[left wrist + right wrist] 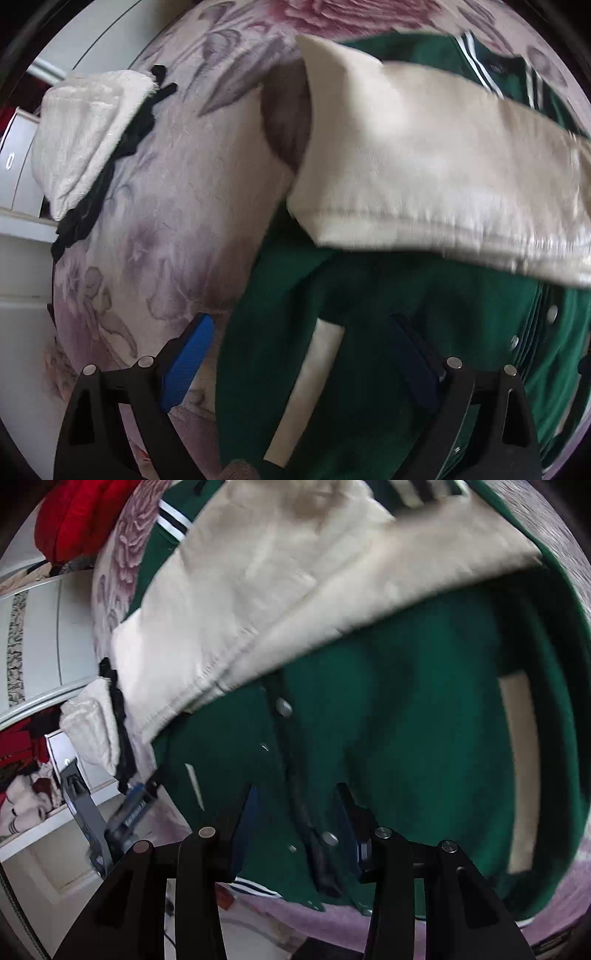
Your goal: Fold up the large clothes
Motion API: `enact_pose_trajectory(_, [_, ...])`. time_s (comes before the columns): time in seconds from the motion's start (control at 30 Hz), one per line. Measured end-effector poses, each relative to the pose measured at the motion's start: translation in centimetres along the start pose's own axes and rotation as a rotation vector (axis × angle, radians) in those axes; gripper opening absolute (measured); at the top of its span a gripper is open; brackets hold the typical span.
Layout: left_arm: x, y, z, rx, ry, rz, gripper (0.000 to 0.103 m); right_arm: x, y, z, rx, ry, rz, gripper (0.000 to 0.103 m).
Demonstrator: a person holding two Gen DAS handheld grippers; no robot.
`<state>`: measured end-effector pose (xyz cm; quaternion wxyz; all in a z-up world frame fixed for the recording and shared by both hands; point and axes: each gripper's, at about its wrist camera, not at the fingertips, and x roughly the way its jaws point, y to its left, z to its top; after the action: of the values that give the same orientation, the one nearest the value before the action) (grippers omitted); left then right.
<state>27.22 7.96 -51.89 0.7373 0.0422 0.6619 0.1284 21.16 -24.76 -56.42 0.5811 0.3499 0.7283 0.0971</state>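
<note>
Overhead, both claws apart, empty.

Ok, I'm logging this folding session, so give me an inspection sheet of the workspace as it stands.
Surface: floral bedspread, pink and grey.
Job's things: green varsity jacket lying snaps up; cream sleeves folded across its body.
Clutter: cream fleece item over a black garment at the bed's edge; red clothes beyond.
Grippers: left gripper open, empty; right gripper open astride the snap placket, pads not pressing.
Cables: nothing seen.
Surroundings: white cabinet fronts.
</note>
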Motion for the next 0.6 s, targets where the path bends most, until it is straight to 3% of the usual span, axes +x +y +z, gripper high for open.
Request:
enact_pose_trajectory(0.07, [-1.6,-0.4,2.9,-0.012,-0.072,0.031,0.096,-0.8,1.9,2.8,-0.038,-0.048,0.009,0.045])
enact_pose_trajectory(0.17, [-2.9,-2.6,9.8,-0.01,-0.169,0.048,0.096,-2.9,5.8,8.9,-0.119,-0.131,-0.023,0.045])
enact_pose_trajectory(0.33, [1.3,-7.5,20.3,0.043,-0.134,0.028,0.096,-3.0,12.5,20.2,-0.232,-0.196,-0.032,0.045])
enact_pose_trajectory(0.5, [4.7,-10.3,25.3,0.12,-0.122,0.108,0.096,2.3,16.1,28.9,-0.302,-0.085,-0.095,0.045])
enact_pose_trajectory(0.6, [5.6,-10.7,26.1,0.136,-0.126,0.124,0.096,5.9,16.0,30.9,-0.286,-0.009,-0.113,0.045])
